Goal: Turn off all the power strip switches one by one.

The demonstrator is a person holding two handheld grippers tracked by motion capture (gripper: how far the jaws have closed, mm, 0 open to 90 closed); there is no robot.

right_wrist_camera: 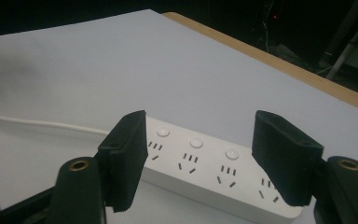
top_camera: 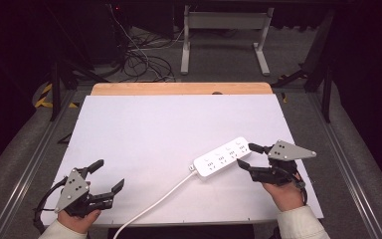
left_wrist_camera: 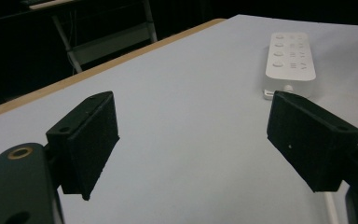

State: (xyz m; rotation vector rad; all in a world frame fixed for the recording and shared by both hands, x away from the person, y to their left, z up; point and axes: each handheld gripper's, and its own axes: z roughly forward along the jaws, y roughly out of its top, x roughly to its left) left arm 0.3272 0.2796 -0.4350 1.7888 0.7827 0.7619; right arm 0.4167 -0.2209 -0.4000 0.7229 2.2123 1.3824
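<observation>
White table top (top_camera: pixel 144 129) lay under me from above, power strip (top_camera: pixel 222 157) right of centre, my right gripper (top_camera: pixel 245 156) gaping at its end, left gripper (top_camera: pixel 110 175) spread over bare surface, left gripper view, jaws apart, strip ahead, right gripper view, jaws seemingly straddling the strip untouched.

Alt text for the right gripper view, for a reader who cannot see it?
A white power strip lies flat on a white table, seen between the right gripper's two open black jaws. Its white cord trails off left.
</observation>
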